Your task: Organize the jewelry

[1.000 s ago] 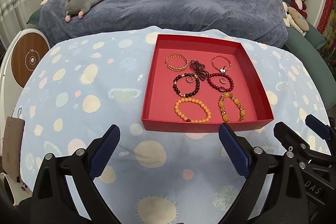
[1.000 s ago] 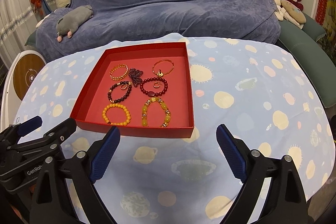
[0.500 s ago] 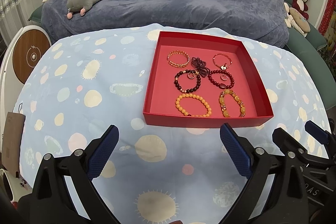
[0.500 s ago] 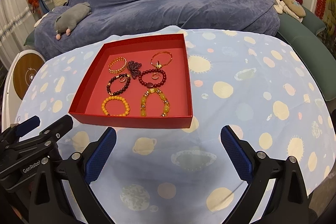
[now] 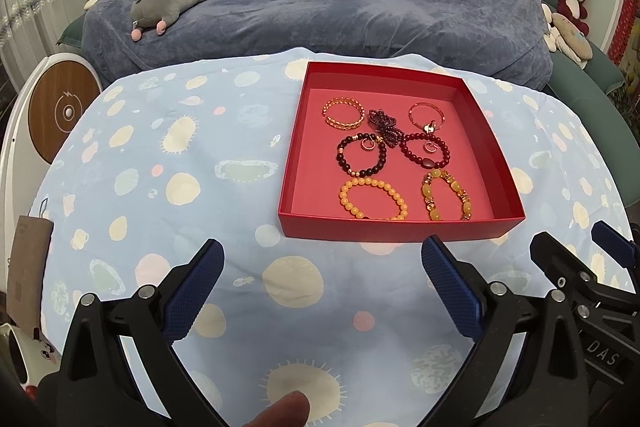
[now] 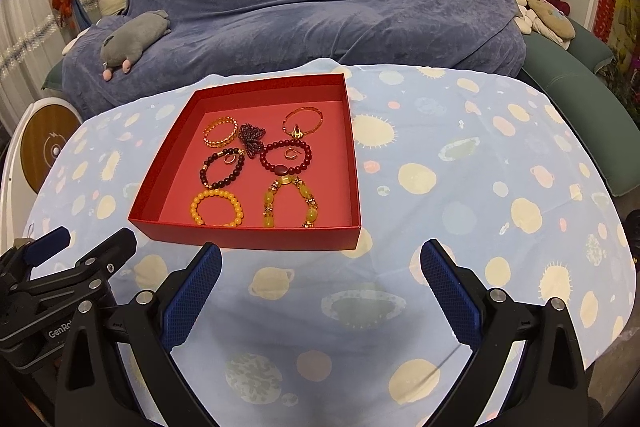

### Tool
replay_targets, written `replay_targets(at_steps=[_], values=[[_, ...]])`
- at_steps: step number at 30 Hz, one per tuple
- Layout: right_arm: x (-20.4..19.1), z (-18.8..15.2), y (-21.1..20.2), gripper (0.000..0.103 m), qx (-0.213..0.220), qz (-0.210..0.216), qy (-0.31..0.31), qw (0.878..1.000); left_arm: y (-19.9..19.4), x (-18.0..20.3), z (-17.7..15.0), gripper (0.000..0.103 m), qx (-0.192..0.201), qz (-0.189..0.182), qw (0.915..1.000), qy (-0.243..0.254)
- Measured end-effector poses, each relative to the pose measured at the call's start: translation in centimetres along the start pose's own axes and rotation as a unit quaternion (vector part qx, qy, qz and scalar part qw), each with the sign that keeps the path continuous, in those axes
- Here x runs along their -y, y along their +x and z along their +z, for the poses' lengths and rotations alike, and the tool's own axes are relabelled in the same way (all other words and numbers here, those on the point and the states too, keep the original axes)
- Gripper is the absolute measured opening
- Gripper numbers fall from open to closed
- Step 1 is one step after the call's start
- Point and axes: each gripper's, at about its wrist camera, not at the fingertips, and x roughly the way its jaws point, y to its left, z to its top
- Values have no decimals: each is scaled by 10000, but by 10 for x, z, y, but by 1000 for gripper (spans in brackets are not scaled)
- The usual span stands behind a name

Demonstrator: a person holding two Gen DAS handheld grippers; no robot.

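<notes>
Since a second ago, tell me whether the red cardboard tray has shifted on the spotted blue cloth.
No. The red cardboard tray keeps its place against the spotted blue cloth: the same pale spot peeks out below its front wall. Only the cameras pulled back.

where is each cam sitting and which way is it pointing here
Left wrist: sits on the left gripper, facing forward over the table at the red box; a fingertip and the right gripper show.
Right wrist: sits on the right gripper, facing the red box; the left gripper shows.
Shared: box, bracelets, blue sofa cover.
</notes>
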Motion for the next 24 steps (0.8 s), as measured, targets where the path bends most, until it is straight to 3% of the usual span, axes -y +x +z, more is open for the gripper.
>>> replay_targets(at_steps=[24], values=[[1, -6, 2, 96, -28, -7, 37, 10000, 2, 1, -4, 95, 0, 58, 10000, -23]])
